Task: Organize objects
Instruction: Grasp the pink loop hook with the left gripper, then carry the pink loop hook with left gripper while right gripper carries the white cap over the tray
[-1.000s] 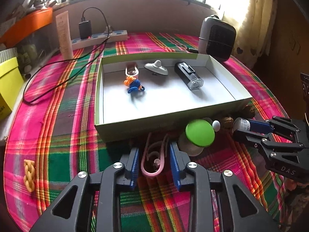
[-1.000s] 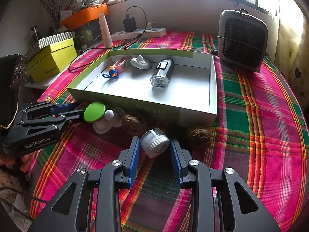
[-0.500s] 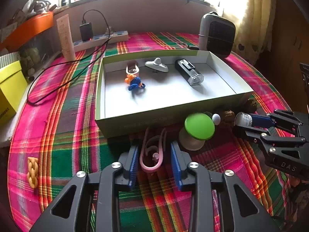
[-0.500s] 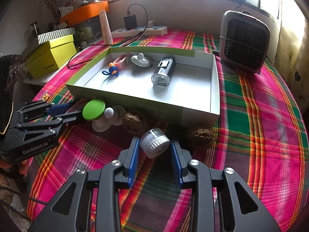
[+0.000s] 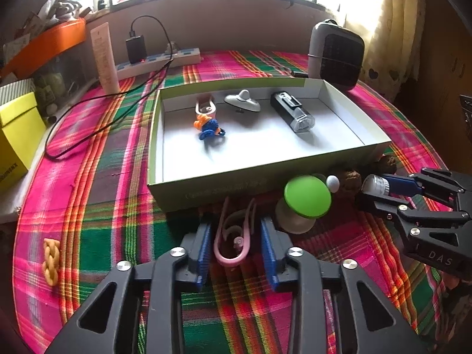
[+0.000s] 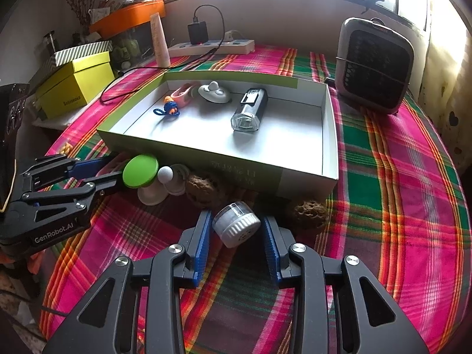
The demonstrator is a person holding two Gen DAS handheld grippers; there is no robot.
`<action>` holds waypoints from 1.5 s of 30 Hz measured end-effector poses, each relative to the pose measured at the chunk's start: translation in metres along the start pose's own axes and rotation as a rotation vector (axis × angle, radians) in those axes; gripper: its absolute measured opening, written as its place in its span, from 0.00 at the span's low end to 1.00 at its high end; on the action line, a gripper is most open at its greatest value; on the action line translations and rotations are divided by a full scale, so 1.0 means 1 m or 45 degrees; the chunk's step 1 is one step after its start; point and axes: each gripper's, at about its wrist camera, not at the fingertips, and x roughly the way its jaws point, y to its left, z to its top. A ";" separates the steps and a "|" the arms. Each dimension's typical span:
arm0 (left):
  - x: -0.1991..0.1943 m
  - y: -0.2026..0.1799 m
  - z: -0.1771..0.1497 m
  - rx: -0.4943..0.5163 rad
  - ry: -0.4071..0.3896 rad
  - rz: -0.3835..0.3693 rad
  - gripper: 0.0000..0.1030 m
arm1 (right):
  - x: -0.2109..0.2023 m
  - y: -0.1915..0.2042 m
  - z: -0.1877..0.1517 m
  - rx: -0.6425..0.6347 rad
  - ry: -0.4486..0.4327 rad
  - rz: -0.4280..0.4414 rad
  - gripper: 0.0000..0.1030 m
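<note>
Over 1 s both tools rose slightly. My left gripper (image 5: 236,246) brackets the pink clip (image 5: 234,236), ungripped; right gripper (image 6: 237,237) likewise around the white cap (image 6: 236,224). Box (image 5: 265,187) next.

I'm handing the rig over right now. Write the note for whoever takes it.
Left gripper: open around the pink clip, not gripped.
Right gripper: open around the small white jar, apparently not gripped.
Done: keychain, grey cap and bike light are in the box.
Left: clip, jar, green-topped item, two brown balls in front of the box, braided piece.
</note>
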 end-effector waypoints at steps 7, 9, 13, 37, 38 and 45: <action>-0.001 0.003 -0.001 -0.009 -0.003 0.001 0.21 | -0.001 0.001 -0.001 0.003 -0.006 0.004 0.34; -0.002 0.004 -0.001 -0.014 -0.002 -0.004 0.21 | -0.001 0.000 -0.001 0.011 -0.007 0.008 0.32; -0.004 0.006 -0.003 -0.032 0.000 -0.019 0.21 | -0.004 -0.003 -0.003 0.034 -0.016 0.016 0.32; -0.028 0.016 -0.007 -0.066 -0.051 -0.037 0.21 | -0.029 -0.013 -0.015 0.086 -0.061 0.014 0.32; -0.029 0.016 -0.006 -0.067 -0.054 -0.037 0.21 | -0.030 -0.014 -0.015 0.087 -0.061 0.016 0.32; -0.030 0.015 -0.001 -0.064 -0.067 -0.044 0.21 | -0.031 -0.012 -0.012 0.074 -0.069 0.019 0.32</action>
